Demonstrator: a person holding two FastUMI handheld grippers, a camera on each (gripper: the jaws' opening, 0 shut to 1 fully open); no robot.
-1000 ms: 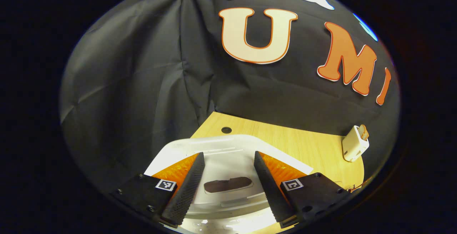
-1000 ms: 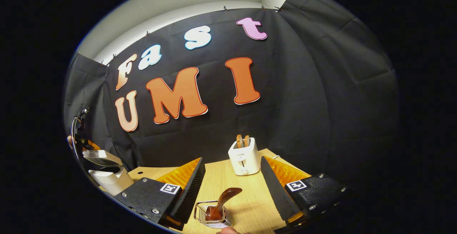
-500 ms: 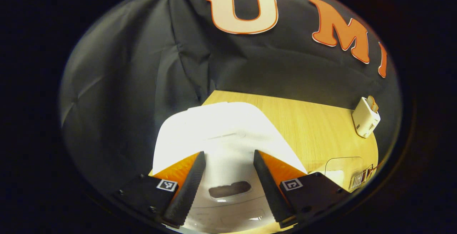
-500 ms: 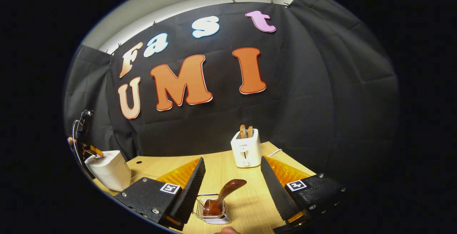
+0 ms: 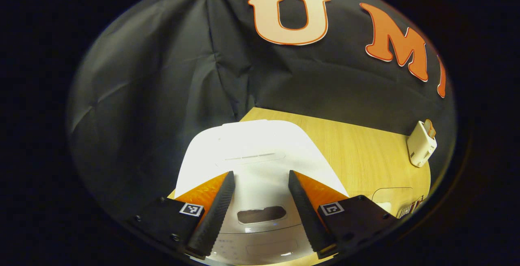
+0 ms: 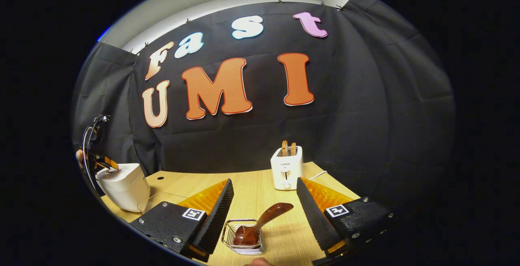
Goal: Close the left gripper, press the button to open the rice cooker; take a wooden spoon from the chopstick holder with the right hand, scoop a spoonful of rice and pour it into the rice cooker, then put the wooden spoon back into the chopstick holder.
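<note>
A: We see our left gripper (image 5: 260, 201) just above the white rounded rice cooker (image 5: 256, 152). Its two fingers stand wide apart and hold nothing. The cooker's lid is down, so we cannot tell what is inside.

B: And our right gripper (image 6: 264, 213)?

A: Its fingers are wide apart too, with nothing in them. Between them, farther off on the pale wooden table (image 6: 252, 189), sits the small silver wire chopstick holder (image 6: 243, 237). The dark brown wooden spoon (image 6: 260, 225) is in it, bowl down, its handle leaning up to the right.

B: What else holds something?

A: The white toaster (image 6: 287, 168) at the back has two brown slices sticking out of its top.
</note>
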